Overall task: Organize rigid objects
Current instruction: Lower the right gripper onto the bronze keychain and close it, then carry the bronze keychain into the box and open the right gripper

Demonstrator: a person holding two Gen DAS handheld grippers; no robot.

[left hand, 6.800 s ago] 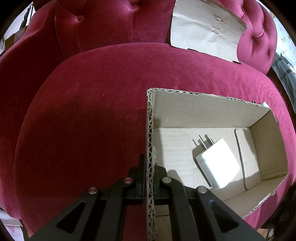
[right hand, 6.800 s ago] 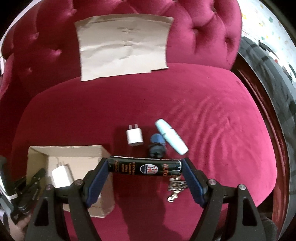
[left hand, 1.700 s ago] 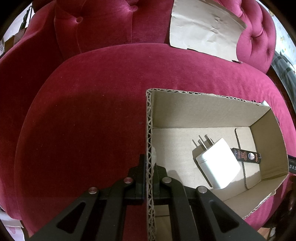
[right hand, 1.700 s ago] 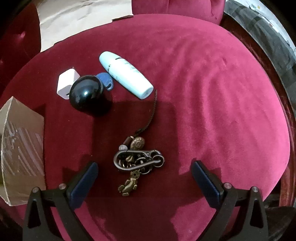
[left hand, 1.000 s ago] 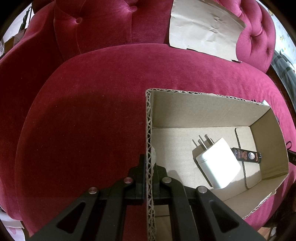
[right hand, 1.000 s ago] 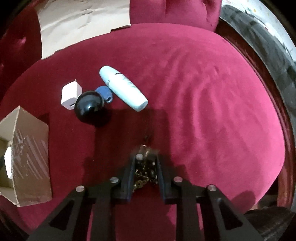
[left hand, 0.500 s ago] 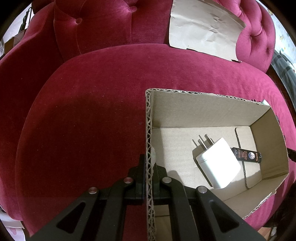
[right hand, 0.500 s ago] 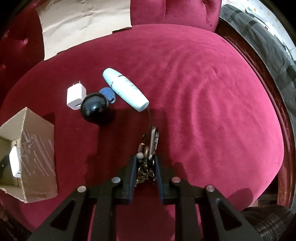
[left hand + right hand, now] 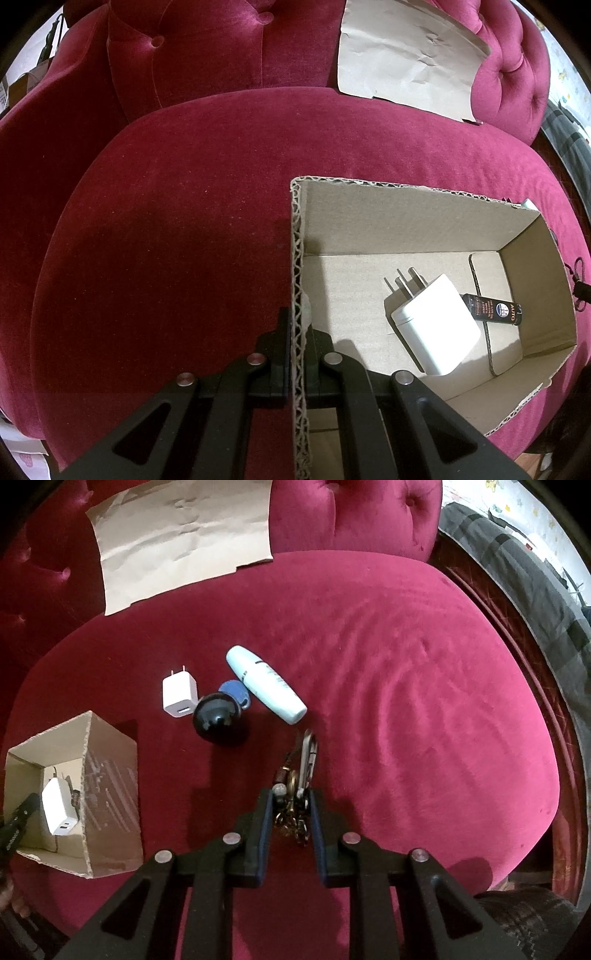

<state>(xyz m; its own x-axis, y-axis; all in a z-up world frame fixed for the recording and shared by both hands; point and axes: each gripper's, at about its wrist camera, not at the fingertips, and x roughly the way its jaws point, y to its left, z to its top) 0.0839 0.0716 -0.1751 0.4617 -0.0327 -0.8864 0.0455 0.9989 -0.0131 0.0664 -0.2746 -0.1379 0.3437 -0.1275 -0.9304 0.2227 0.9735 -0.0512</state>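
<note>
My left gripper (image 9: 298, 325) is shut on the near wall of an open cardboard box (image 9: 406, 214) that sits on the red velvet seat. Inside the box lie a large white charger (image 9: 436, 328) and a small black tube (image 9: 493, 314). My right gripper (image 9: 291, 797) is shut on a brass keychain (image 9: 304, 764), lifted off the seat, its carabiner sticking out ahead of the fingers. Beyond it on the seat lie a small white charger (image 9: 179, 696), a black ball (image 9: 216, 720), a blue tag (image 9: 234, 690) and a pale blue bottle (image 9: 266, 685). The box (image 9: 107, 775) shows at the left of the right wrist view.
A sheet of brown paper (image 9: 177, 535) leans on the tufted backrest; it also shows in the left wrist view as brown paper (image 9: 406, 55). A dark wooden edge and grey fabric (image 9: 517, 572) run along the right of the seat. A fingertip (image 9: 14, 897) shows at the lower left.
My right gripper closed on the keychain and lifted it off the seat, so the seat and objects now look farther away. The left gripper and the box have stayed put.
</note>
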